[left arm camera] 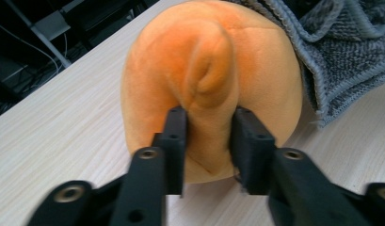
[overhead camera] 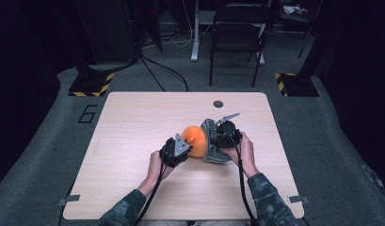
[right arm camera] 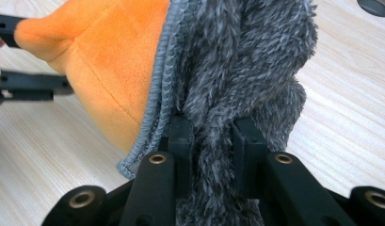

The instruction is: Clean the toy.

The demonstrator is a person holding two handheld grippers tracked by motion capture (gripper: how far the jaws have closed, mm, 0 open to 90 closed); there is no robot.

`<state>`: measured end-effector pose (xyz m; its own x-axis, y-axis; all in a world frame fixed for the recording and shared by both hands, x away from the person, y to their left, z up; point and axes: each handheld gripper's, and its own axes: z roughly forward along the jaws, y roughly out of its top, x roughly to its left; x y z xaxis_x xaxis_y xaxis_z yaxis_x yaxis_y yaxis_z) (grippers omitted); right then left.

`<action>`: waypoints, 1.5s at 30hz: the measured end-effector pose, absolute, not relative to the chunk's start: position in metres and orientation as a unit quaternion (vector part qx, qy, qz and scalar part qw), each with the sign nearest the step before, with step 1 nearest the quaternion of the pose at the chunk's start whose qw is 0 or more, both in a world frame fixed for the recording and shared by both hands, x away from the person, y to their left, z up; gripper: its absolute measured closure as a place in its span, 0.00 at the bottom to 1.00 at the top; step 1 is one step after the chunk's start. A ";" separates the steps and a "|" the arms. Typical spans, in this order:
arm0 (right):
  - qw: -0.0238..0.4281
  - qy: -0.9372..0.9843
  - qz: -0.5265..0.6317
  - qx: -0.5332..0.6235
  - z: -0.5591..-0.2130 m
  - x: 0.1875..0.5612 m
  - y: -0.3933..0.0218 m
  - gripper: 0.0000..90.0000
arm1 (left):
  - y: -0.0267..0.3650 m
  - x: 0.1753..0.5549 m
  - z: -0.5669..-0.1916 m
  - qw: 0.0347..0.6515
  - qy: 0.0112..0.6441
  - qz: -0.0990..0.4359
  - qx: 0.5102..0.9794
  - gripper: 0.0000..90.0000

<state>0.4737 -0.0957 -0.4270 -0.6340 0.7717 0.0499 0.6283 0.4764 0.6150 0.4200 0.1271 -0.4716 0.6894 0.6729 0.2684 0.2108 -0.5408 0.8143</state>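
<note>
High view: 1 pale wooden desk (overhead camera: pixel 133 122), 2 hand-held grippers, 1 orange plush toy (overhead camera: pixel 195 140), 1 grey towel (overhead camera: pixel 210 141). The toy serves as landmark; it lies near the middle of the desk.

Item 1, orange plush toy (left arm camera: pixel 213 70). Soft, rounded, with stitched seams. Rests on the desk, its right side tucked against the towel.

Item 2, grey towel (right arm camera: pixel 246 70). Fleecy, with a stitched edge. Bunched upright just right of the toy and touching it; the edge wraps part of the toy's side.

Item 3, left gripper (overhead camera: pixel 177 149). Just left of the toy. In the left gripper view its fingers (left arm camera: pixel 173 141) are pinched on a raised fold of the toy's fabric, 1 pad on each side of the fold.

Item 4, right gripper (overhead camera: pixel 224 134). Just right of the toy, on the far side of the towel. In the right gripper view its fingers (right arm camera: pixel 180 141) are clamped on a thick fold of towel.

Item 5, dark round insert (overhead camera: pixel 218 104) in the desk, beyond the toy, well apart from it.

Handling note, as a judgement: the step looks like parting toy and towel, or wrapping 1 in the other. The pinch on the toy holds only a thin ridge of fabric, which could slip. Pull slowly and level, keep both grips firm, and let the towel's edge slide off the toy rather than drag it across the desk.
</note>
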 end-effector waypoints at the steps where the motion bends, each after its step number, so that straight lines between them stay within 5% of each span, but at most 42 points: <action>1: 0.120 0.851 0.305 0.411 -0.427 0.473 -0.096 0.81 | 0.128 0.420 -0.471 0.400 0.269 0.289 0.827 0.82; 25: 0.138 0.850 0.345 0.374 -0.391 0.449 -0.078 0.81 | 0.129 0.415 -0.457 0.419 0.280 0.255 0.825 0.89; 45: 0.111 0.844 0.268 0.450 -0.449 0.485 -0.107 0.80 | 0.130 0.419 -0.462 0.420 0.280 0.251 0.826 0.88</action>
<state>0.4849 -0.1073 -0.4485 -0.5697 0.8201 0.0540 0.7009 0.4504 0.5530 0.4185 0.1297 -0.4622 0.7175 0.6732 0.1788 0.2514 -0.4897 0.8349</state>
